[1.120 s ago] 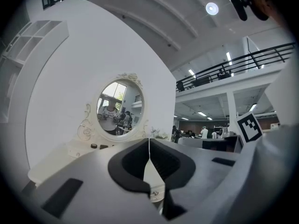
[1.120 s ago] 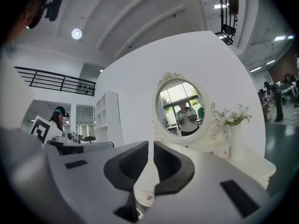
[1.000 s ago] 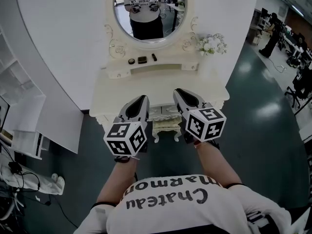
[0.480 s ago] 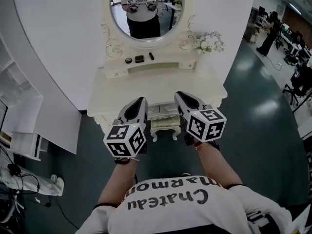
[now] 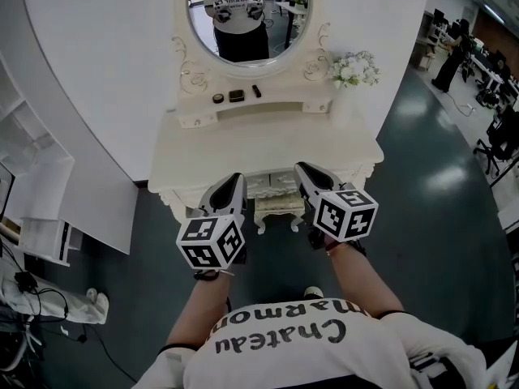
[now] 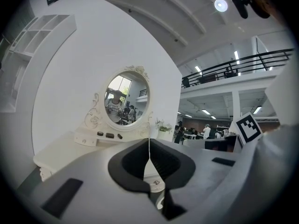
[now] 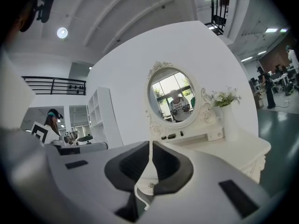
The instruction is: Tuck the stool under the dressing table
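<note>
The cream dressing table [image 5: 268,140] stands against the white wall, with an oval mirror [image 5: 243,14] above it. A small ornate cream stool [image 5: 278,209] stands at the table's front edge, partly under the top, between my two grippers. My left gripper [image 5: 235,178] is shut and empty, just left of the stool. My right gripper [image 5: 302,168] is also shut and empty, just right of it. Both point level toward the table. Seen from the left gripper [image 6: 149,141], the stool [image 6: 154,183] shows below the closed jaws; the right gripper [image 7: 150,143] view shows the stool [image 7: 147,185] the same way.
A vase of white flowers [image 5: 353,71] and small dark items [image 5: 235,96] sit on the table's raised shelf. A white shelf unit [image 5: 49,209] stands at the left, with cables and a bag [image 5: 49,298] on the floor. Office chairs [image 5: 499,144] are at the far right.
Both grippers have sunk a little, staying shut. The stool and table have kept their place.
</note>
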The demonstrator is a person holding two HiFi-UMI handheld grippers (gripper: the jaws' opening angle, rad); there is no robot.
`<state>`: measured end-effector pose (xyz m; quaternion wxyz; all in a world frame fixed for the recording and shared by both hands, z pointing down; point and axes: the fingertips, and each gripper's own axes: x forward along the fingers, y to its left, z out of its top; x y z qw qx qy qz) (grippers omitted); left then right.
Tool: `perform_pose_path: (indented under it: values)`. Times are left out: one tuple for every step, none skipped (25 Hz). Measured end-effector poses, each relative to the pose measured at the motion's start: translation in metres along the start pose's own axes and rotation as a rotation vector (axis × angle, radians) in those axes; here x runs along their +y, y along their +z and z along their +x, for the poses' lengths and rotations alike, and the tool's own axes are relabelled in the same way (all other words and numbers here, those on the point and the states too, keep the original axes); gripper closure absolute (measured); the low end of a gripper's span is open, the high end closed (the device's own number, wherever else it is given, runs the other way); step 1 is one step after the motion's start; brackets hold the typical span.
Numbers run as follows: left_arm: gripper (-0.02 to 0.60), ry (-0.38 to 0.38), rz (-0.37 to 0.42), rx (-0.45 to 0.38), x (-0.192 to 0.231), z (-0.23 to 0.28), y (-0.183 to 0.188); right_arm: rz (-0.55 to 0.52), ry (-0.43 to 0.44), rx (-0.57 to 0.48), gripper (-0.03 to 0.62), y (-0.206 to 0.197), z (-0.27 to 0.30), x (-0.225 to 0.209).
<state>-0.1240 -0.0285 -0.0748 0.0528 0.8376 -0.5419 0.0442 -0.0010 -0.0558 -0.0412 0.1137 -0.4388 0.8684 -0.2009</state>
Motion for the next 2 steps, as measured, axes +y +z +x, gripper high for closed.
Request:
perform_pose_path:
  values:
    - [0.555,0.000,-0.001,0.002,0.0018,-0.0002,-0.0010,-0.001,0.000,0.003,0.554,-0.0011,0.0017,0.0007]
    - [0.555,0.000,-0.001,0.004,0.0035,-0.0003,-0.0019,-0.002,0.000,0.005,0.554,-0.0021,0.0034,0.0014]
